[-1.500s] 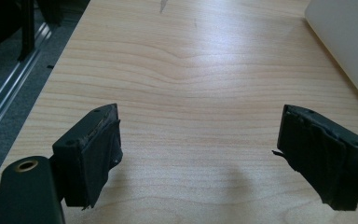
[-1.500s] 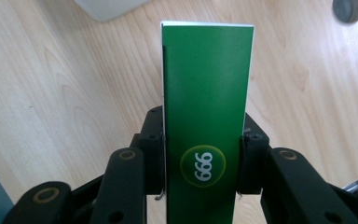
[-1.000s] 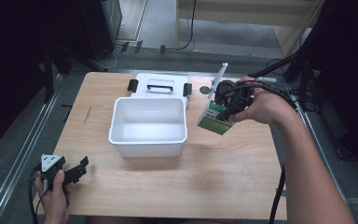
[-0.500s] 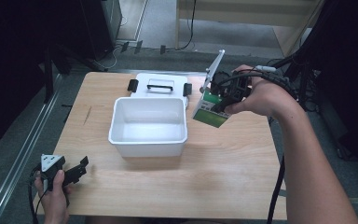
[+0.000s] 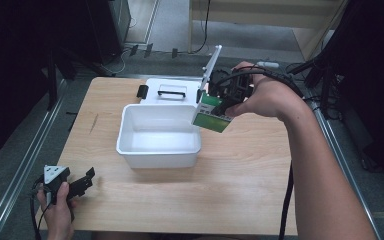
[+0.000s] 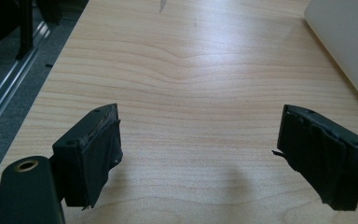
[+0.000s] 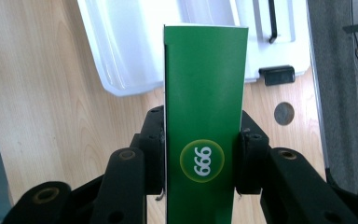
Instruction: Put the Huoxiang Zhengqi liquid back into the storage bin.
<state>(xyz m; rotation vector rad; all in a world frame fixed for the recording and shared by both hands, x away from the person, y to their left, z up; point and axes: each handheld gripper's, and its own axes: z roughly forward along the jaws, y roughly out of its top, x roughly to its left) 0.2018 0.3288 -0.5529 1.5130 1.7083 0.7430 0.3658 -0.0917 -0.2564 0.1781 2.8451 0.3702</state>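
Seen from the high view, a light wooden table [image 5: 240,200] carries a white open bin [image 5: 159,135] at its centre, with the bin's white lid [image 5: 172,90] lying flat just behind it, black handle and latch showing. The right gripper [image 5: 219,102] hovers above the bin's right rim, clamped on a green carton [image 5: 211,114] that tilts down toward the bin, one corner over the rim. Since the earlier pictures the right hand [image 5: 260,97] has carried the carton up and leftward, from over bare table beside the bin to the bin's edge. The left gripper [image 5: 80,184] rests near the table's front left corner, unmoved, well apart from the bin. Bare wood lies open in front of the bin and to its right; a metal rail runs along the floor at left, and cables trail behind the table.

Through the left gripper view, the two black jaws stand wide apart with nothing between them, over bare wood. The bin's white wall [image 6: 349,42] shows at upper right, and the table's left edge drops to the grey floor.

Through the right gripper view, the jaws press both narrow sides of the green carton [image 7: 204,126], which stands upright and bears a yellow-ringed "999" badge. Beyond it lie the bin's rim [image 7: 116,60] and the lid [image 7: 279,42].
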